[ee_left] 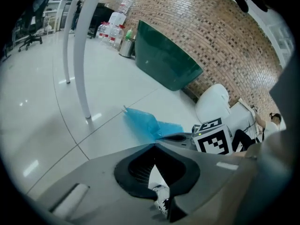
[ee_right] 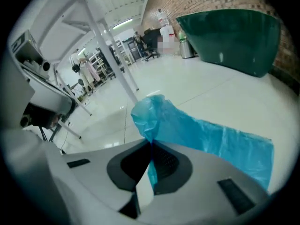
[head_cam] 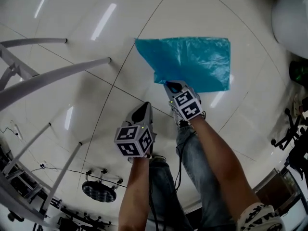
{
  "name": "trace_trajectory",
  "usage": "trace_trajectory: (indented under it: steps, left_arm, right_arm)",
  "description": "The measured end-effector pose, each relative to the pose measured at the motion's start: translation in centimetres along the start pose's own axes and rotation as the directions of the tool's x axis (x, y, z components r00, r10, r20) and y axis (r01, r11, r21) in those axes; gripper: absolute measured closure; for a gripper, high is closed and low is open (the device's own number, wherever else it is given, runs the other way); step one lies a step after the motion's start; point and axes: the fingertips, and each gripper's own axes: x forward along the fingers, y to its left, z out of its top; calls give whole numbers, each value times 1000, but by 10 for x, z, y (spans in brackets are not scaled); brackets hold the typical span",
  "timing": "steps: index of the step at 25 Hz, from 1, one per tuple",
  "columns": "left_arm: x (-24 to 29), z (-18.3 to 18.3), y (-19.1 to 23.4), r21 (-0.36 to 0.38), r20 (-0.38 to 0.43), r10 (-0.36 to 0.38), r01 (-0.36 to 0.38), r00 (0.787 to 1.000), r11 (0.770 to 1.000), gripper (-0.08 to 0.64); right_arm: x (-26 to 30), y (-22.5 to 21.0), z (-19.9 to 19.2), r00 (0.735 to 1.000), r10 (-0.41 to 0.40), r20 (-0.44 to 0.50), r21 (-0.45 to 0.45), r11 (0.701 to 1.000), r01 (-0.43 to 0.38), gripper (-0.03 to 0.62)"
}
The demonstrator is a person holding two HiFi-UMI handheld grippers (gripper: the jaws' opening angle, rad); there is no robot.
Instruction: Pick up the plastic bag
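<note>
While R gripper (head_cam: pixel 169 85) pinches plastic bag (head_cam: pixel 192 61) at near edge, L gripper (head_cam: pixel 146 108) closed, empty | floor (head_cam: pixel 144 13) open round bag

My right gripper (head_cam: pixel 169 84) reaches forward and down, further out than the left. Its jaws are pressed together on a corner of the plastic bag (ee_right: pixel 211 135), with blue film pinched in the seam between the pads. Behind it my right forearm (head_cam: pixel 219 162) is bare and stretched nearly straight, marker cube (head_cam: pixel 187 105) facing up. My left gripper (head_cam: pixel 146 106) sits just beside the right and a bit further back, pointing the same way. Its jaws meet tip to tip with nothing gripped. Behind it my left forearm (head_cam: pixel 134 191) is bare and held closer in, its cube (head_cam: pixel 134 139) facing up too. My legs (head_cam: pixel 163 186), in jeans, show between the arms.
</note>
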Motion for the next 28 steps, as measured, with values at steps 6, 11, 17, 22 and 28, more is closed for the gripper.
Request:
trace_trajectory:
  steps: [6,11,17,22,28]
  left_arm:
    - [-74,81,-67,41,91,-20,16,996,999,560]
    - [-140,148,-124,81,200,-26,10,979,997,560]
    - [-255,198,-193,106,306,-40,7,951,994,560]
    - [-344,232,-210,44,438,0,-21,899,999,560]
    - [-477,252,-195,-1,548,118,-141,828,990,560]
  right_arm:
    - [-125,21,99,984,9,180,59,998,-20,591]
    - [-227,43,193,943,56,328,56,995,-79,591]
    - [-358,90,277,888,86,452,33,993,-113,591]
    - [-448,125,342,827,148,543,5,984,-180,591]
    - [-530,193,420,750,223,623,-81,972,-222,591]
